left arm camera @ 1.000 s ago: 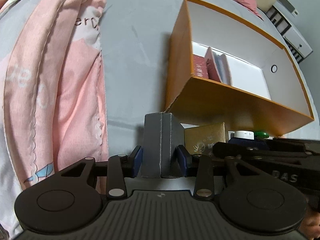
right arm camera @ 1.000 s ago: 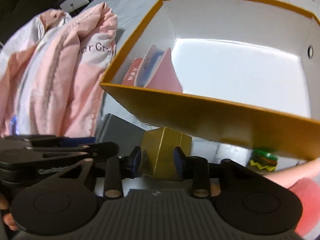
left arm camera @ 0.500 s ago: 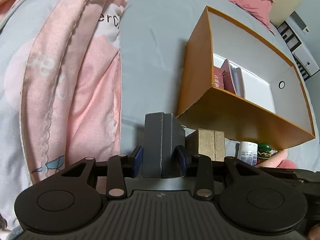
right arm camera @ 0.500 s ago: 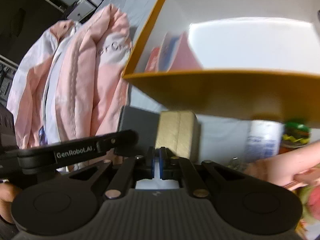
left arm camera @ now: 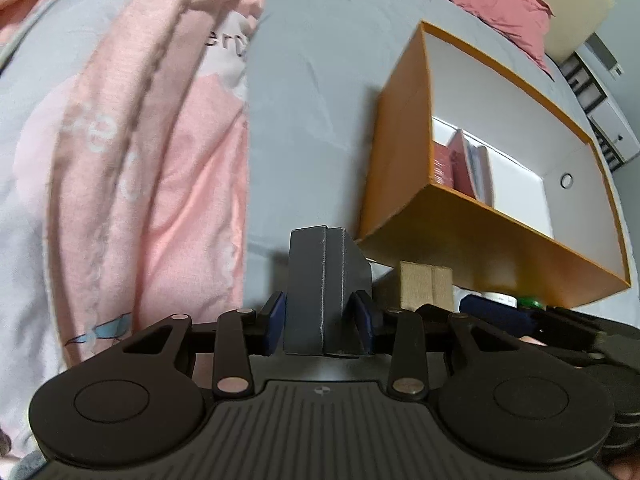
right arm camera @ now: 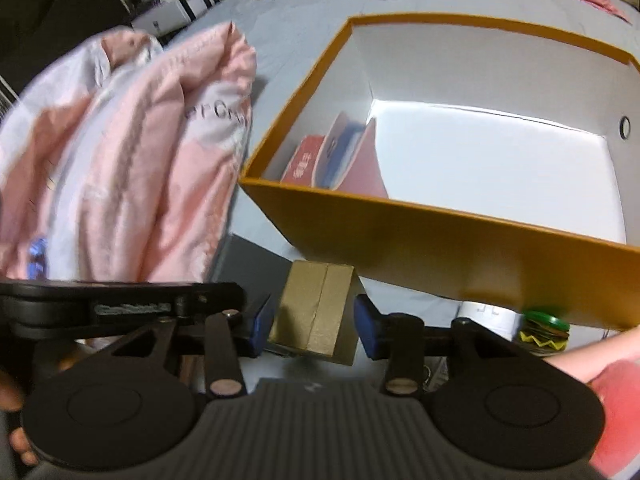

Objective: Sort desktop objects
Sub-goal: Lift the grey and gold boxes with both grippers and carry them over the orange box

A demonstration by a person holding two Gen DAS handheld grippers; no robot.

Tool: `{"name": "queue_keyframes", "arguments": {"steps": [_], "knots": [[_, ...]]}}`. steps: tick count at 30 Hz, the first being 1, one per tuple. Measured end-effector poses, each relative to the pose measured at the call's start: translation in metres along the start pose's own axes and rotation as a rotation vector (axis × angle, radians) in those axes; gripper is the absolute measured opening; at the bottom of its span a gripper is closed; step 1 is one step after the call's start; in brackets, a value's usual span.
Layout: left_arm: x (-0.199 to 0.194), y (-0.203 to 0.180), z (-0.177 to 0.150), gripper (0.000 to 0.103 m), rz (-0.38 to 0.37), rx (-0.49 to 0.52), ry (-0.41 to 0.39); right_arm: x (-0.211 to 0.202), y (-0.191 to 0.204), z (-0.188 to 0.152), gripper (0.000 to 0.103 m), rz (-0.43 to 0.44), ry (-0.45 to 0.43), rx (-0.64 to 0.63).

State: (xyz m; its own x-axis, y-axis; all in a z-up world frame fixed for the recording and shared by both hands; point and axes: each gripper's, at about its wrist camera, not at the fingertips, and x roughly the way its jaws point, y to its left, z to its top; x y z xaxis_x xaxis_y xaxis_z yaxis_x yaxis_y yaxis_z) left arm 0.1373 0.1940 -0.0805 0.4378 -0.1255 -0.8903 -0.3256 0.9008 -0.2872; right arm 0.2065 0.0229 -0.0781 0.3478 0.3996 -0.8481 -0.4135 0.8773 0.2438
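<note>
The left gripper (left arm camera: 320, 322) clamps a dark grey box (left arm camera: 326, 288), upright, long axis toward 12 o'clock. The right gripper (right arm camera: 314, 326), pitched steeply down, has just been opening, its pads clear of an upright gold box (right arm camera: 314, 312) (standing between them). At 1 o'clock sits the orange storage box (right arm camera: 460, 248).

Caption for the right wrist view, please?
Right hand-held gripper open around a gold box beside the orange bin.
</note>
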Motion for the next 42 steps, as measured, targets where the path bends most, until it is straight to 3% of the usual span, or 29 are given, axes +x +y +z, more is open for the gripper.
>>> {"name": "queue_keyframes", "arguments": {"steps": [7,13,18,25,34,38,42], "knots": [[0.001,0.003,0.002,0.042,0.0,-0.017,-0.005,0.01,-0.002,0.005,0.048,-0.02,0.013,0.021],[0.004,0.011,0.004,0.042,-0.031,-0.071,0.013,0.013,0.007,-0.001,0.055,0.033,0.056,-0.01],[0.005,0.01,0.004,0.042,-0.028,-0.057,0.018,0.025,0.014,-0.005,0.055,-0.019,0.035,-0.04],[0.004,0.007,0.003,0.042,-0.022,-0.028,0.014,0.017,0.001,-0.009,0.051,0.013,0.039,-0.022],[-0.027,-0.014,-0.011,0.042,-0.032,0.086,-0.058,-0.034,-0.017,-0.027,0.049,0.119,0.003,0.04],[-0.051,-0.026,-0.021,0.041,-0.096,0.105,-0.077,-0.065,-0.022,-0.029,0.049,0.141,-0.048,0.036],[-0.083,-0.043,-0.021,0.041,-0.14,0.143,-0.148,-0.1,-0.029,-0.023,0.049,0.144,-0.126,0.03]]}}
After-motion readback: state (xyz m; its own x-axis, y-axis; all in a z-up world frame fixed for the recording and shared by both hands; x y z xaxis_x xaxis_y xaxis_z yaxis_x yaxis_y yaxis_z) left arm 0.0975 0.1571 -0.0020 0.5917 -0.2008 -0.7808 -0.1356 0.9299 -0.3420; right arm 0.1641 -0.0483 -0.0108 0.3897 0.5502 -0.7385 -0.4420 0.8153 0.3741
